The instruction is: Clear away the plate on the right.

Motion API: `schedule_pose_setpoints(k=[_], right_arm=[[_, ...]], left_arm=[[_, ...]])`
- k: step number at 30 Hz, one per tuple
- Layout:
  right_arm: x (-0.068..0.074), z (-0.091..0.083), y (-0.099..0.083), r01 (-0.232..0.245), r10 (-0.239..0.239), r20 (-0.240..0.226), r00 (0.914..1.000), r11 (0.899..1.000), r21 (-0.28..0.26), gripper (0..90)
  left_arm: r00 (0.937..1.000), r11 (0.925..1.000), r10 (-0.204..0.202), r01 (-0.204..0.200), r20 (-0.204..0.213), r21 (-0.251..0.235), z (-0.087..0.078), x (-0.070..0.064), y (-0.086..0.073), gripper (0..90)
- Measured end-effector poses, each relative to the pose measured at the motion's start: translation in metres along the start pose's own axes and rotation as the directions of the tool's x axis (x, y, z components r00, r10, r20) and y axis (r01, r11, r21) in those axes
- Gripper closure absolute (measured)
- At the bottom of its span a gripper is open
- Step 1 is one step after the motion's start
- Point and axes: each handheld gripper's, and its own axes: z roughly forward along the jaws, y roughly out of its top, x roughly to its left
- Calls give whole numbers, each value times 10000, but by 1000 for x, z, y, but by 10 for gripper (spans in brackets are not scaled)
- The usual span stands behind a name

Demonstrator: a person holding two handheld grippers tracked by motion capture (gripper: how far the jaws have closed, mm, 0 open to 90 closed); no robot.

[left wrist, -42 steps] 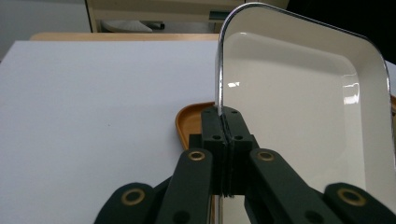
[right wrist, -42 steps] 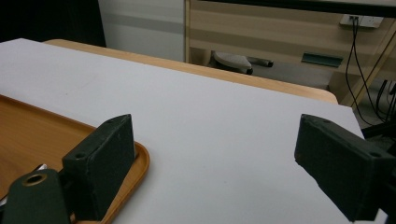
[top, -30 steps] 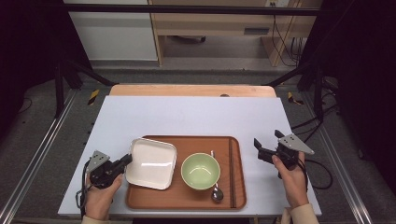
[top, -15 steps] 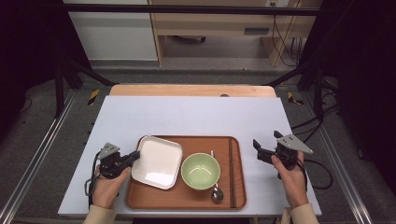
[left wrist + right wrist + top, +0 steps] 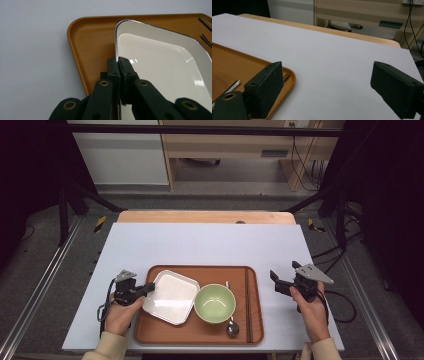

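A brown tray [image 5: 210,274] lies at the front middle of the white table [image 5: 200,245]. Over its left part is a white square plate [image 5: 172,296], and my left gripper [image 5: 147,289] is shut on the plate's left rim. In the left gripper view the jaws [image 5: 119,61] pinch the thin edge of the plate [image 5: 160,65] above the tray [image 5: 92,50]. A green bowl [image 5: 215,302] sits mid-tray with a spoon [image 5: 231,326] and chopsticks [image 5: 247,305] to its right. My right gripper [image 5: 280,281] hangs open just right of the tray, holding nothing [image 5: 329,77].
The right gripper view has the tray's corner [image 5: 242,67] at its left and bare tabletop ahead. A wooden strip [image 5: 205,216] borders the table's far edge. Black frame legs and cables stand on the floor at both sides.
My left gripper has moved right and slightly away from the person, carrying the plate further over the tray toward the bowl. The right gripper has stayed almost where it was.
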Motion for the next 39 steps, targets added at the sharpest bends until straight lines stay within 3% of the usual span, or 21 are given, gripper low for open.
schedule_pose_setpoints(k=[10, 15, 20, 24, 28, 31, 36, 39], right_arm=[[-1, 1, -1, -135, 136, -58, 9999, 9998, 116, 113], [-2, 1, -2, -139, 140, -86, 9999, 9998, 136, 112], [-2, 2, -2, -147, 148, -80, 9999, 9998, 137, 109], [-2, 4, -3, -258, 261, -136, 9996, 9994, 221, 103], [-2, 3, -2, -385, 386, -131, 9992, 9992, 79, 96], [-3, 2, 0, -673, 672, -59, 9977, 9977, -47, 74], [-5, -1, 3, -917, 913, -129, 9957, 9953, -306, 74], [-5, -3, 4, -903, 895, -219, 9957, 9952, -378, 75]], left_arm=[[9988, 9988, 478, -480, -140, -116, 1, -2, -3, 855], [9955, 9929, 909, -928, -277, -741, -3, -3, -1, 791], [9847, 9689, 1646, -1724, -577, -1772, -10, -10, 4, 667], [9636, 9310, 2543, -2671, -830, -2489, -13, -16, 11, 462], [9645, 9086, 2618, -2586, -353, -3280, -14, -16, 17, 309], [9631, 9003, 2682, -2584, -214, -3502, -17, -16, 20, 226], [9482, 8718, 3175, -2957, -91, -3905, -29, -15, 22, 144], [9397, 8590, 3420, -3119, 15, -4060, -37, -14, 24, 108]])
